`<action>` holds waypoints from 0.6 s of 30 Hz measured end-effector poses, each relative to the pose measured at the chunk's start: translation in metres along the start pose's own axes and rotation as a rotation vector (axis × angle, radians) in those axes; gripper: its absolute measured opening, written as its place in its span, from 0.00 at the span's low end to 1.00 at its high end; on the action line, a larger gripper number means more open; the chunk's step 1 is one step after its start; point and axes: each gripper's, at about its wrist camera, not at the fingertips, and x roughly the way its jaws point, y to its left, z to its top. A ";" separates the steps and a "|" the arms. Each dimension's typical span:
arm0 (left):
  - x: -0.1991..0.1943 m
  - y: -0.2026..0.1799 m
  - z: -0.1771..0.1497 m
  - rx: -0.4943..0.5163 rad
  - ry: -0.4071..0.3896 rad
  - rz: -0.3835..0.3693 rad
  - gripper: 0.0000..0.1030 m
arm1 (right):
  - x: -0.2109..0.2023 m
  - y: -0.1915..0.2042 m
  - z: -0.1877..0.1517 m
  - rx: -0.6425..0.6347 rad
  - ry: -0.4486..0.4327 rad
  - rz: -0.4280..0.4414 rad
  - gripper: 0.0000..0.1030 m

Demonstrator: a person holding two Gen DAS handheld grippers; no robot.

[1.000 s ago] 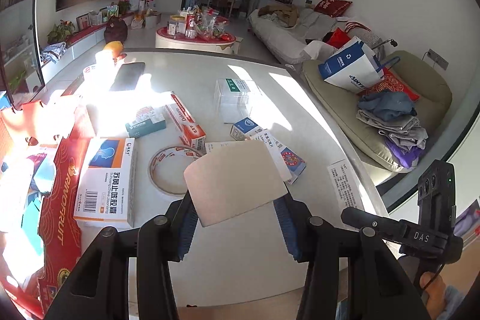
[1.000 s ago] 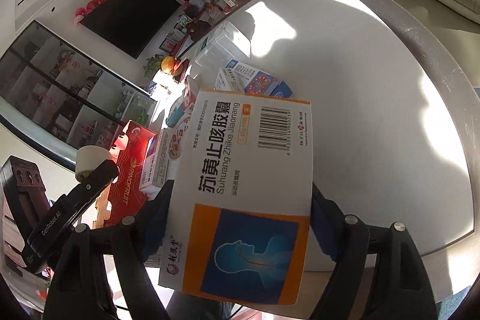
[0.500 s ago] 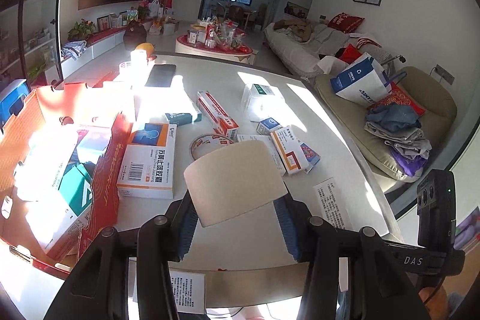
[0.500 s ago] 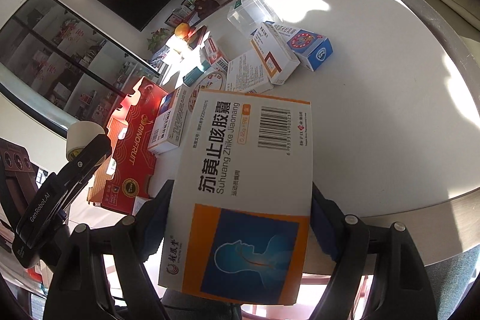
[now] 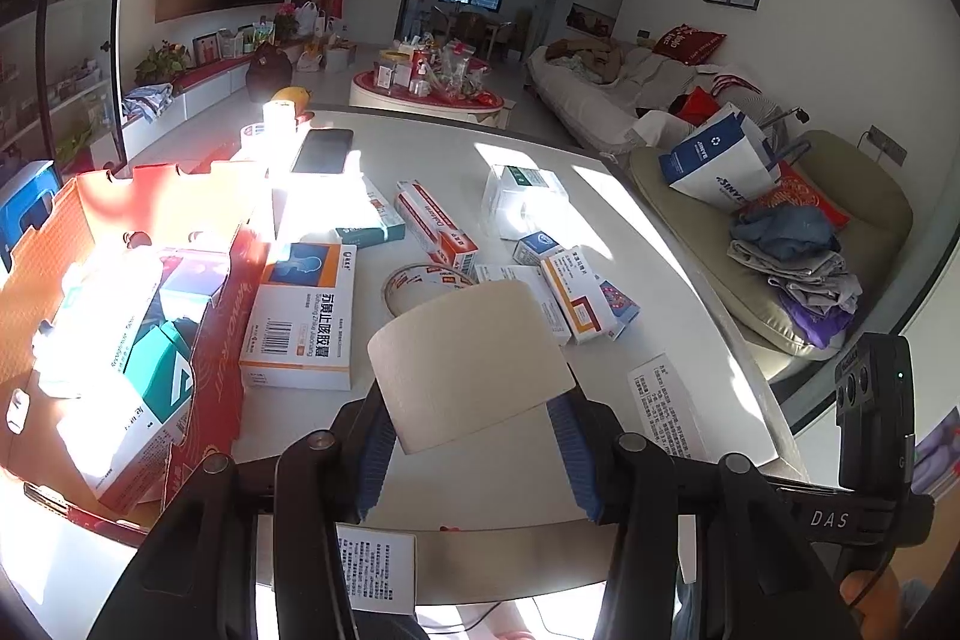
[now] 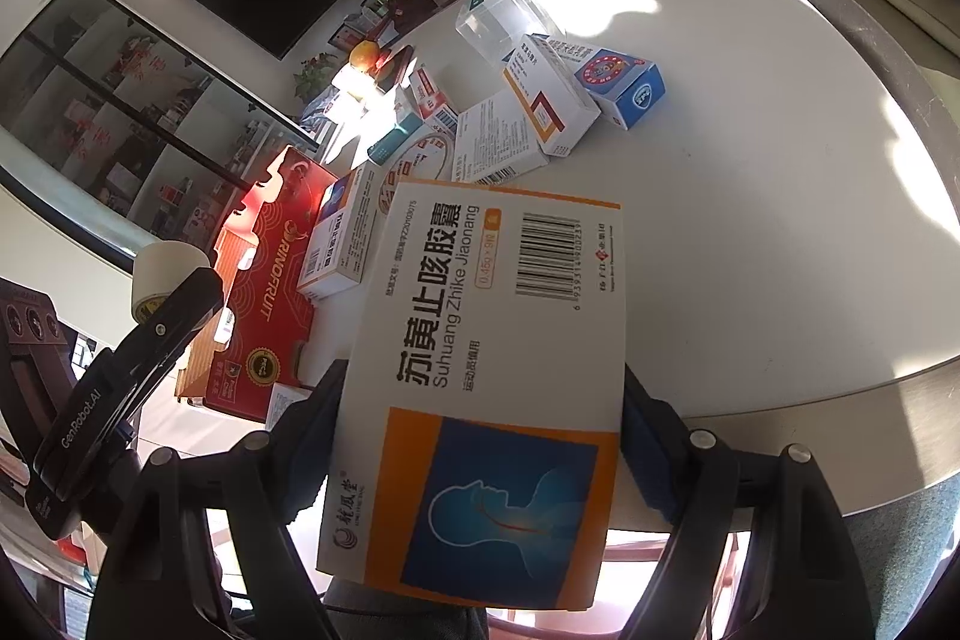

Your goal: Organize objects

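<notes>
My left gripper (image 5: 474,454) is shut on a beige roll of tape (image 5: 468,364), held above the near edge of the white table (image 5: 516,466). My right gripper (image 6: 480,448) is shut on a white and orange medicine box (image 6: 486,370), held over the table's near edge. The left gripper with the tape roll (image 6: 165,268) also shows at the left of the right wrist view. Several medicine boxes lie on the table, among them a matching orange box (image 5: 300,316). A red open carton (image 5: 114,316) at the left holds more boxes.
A clear tape ring (image 5: 420,280), a clear plastic box (image 5: 522,202), a phone (image 5: 321,151) and paper leaflets (image 5: 666,406) lie on the table. A sofa with bags and clothes (image 5: 780,232) stands to the right. A low red table (image 5: 426,91) is behind.
Both grippers have pulled back toward the near table edge and risen, so more of the table and the red carton shows. Both still hold their objects.
</notes>
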 end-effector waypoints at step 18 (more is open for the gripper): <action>0.000 -0.006 0.000 0.022 0.012 -0.001 0.51 | 0.001 -0.007 -0.002 0.028 0.004 0.007 0.79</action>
